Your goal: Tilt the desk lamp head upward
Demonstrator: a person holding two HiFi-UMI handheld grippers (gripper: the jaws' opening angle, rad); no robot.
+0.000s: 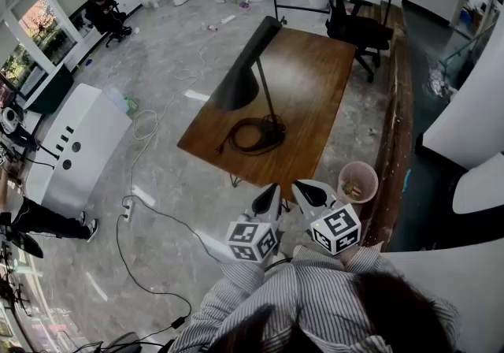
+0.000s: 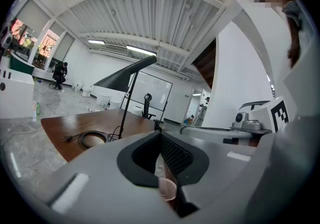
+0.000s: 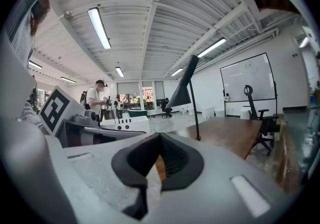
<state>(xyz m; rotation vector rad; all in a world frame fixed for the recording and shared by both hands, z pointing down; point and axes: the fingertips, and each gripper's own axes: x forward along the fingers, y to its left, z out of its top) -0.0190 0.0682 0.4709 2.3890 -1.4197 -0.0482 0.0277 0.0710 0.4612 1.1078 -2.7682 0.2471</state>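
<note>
A black desk lamp stands on the wooden table (image 1: 319,79); its cone head (image 1: 246,76) slants down to the left on a thin stem. The round base (image 1: 266,135) has the cord coiled around it. Both grippers are held close to the person's chest, short of the table's near edge and well away from the lamp. My left gripper (image 1: 266,200) and right gripper (image 1: 313,192) are both shut with nothing between the jaws. In the left gripper view the lamp head (image 2: 125,75) shows far beyond the left gripper (image 2: 159,130). From the right gripper (image 3: 160,135) the lamp head (image 3: 184,88) is seen far ahead.
A pink waste basket (image 1: 357,183) sits on the floor by the table's near right corner. A black office chair (image 1: 354,24) stands behind the table. A white cabinet (image 1: 79,143) and loose cables (image 1: 150,209) lie to the left; people are at the far left.
</note>
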